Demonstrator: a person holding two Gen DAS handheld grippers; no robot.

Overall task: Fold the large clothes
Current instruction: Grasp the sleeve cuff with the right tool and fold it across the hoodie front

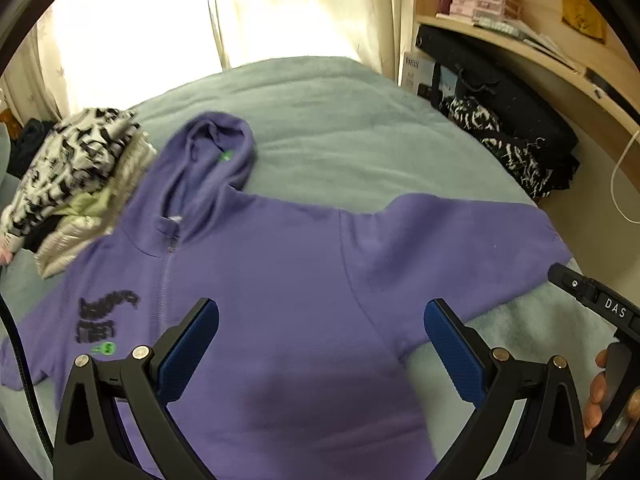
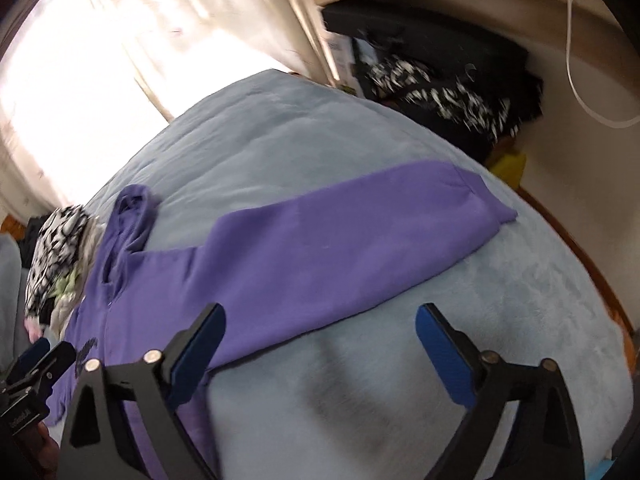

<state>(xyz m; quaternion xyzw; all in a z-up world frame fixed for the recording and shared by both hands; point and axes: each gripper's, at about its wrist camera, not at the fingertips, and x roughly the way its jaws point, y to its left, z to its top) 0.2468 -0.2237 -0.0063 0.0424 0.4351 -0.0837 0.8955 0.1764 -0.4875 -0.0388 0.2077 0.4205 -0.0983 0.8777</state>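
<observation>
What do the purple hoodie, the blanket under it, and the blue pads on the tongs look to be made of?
Purple hoodie: soft matte knit, likely cotton fleece; it drapes flat with stitched seams.
Blanket: plush light-blue fleece, judging by its fuzzy nap.
Pads: blue, finely textured, probably rubber or moulded plastic; the look leaves that open.

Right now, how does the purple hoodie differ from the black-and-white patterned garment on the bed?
The purple hoodie lies spread flat, front up, one sleeve stretched out sideways; the black-and-white patterned garment sits bunched on a pile of clothes. The hoodie is plain purple with a dark chest print; the patterned garment is covered all over in black and white. The hoodie lies mid-bed, the other near the bed's edge beside the hood. Both rest on the light blue blanket.
</observation>
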